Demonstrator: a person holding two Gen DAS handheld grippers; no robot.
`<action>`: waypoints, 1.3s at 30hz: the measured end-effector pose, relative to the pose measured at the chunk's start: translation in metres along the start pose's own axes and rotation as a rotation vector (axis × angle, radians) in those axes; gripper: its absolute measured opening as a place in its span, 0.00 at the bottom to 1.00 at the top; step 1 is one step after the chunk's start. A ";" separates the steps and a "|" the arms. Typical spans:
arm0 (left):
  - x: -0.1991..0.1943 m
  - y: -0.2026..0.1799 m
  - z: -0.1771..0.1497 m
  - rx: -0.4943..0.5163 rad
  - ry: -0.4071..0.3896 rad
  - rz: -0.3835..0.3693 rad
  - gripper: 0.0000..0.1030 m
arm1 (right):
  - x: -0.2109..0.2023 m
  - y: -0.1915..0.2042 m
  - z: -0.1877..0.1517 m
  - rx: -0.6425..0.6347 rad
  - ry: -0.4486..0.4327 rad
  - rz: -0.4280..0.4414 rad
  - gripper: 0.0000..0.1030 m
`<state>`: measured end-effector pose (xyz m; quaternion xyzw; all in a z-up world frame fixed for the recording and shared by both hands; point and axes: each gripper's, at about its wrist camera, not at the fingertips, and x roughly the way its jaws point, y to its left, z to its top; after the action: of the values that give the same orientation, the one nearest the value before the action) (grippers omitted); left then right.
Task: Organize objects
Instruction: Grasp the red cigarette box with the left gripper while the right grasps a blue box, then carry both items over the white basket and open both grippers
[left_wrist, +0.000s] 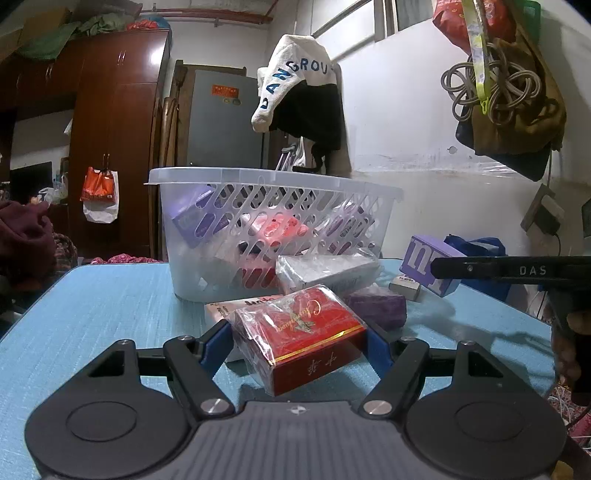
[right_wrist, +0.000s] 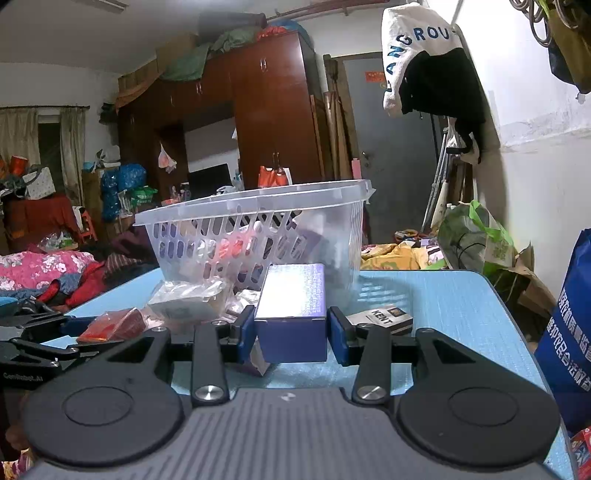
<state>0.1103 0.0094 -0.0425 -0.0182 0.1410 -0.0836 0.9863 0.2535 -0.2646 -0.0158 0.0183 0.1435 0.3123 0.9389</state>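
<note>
My left gripper (left_wrist: 297, 347) is shut on a red box (left_wrist: 306, 332) wrapped in clear plastic, its blue pads pressing both sides; the box sits tilted just above the blue table (left_wrist: 92, 314). In the right wrist view the same red box (right_wrist: 110, 325) shows at the left. My right gripper (right_wrist: 291, 334) is shut on a purple box (right_wrist: 291, 314), which appears in the left wrist view as the purple box (left_wrist: 424, 258) at the right. A clear slotted basket (left_wrist: 258, 177) stands behind, holding several boxes.
In front of the basket lie a silver wrapped box (left_wrist: 325, 269), a purple packet (left_wrist: 376, 306), a pink-and-white box (left_wrist: 229, 306) and a KENT pack (right_wrist: 380, 319). A blue bag (right_wrist: 565, 332) stands off the table's right edge. Clothes hang on the wall.
</note>
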 end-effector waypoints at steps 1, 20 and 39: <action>0.000 0.000 0.000 0.001 -0.002 -0.001 0.75 | 0.000 0.000 0.000 0.001 -0.002 0.001 0.43; 0.051 0.046 0.177 -0.110 -0.033 -0.001 0.75 | 0.062 0.051 0.141 -0.118 0.018 0.004 0.44; 0.027 0.048 0.142 -0.088 -0.002 -0.005 1.00 | -0.017 -0.001 0.117 0.016 -0.109 -0.048 1.00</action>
<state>0.1830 0.0535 0.0840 -0.0619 0.1435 -0.0796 0.9845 0.2744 -0.2691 0.1005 0.0391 0.0950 0.2872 0.9523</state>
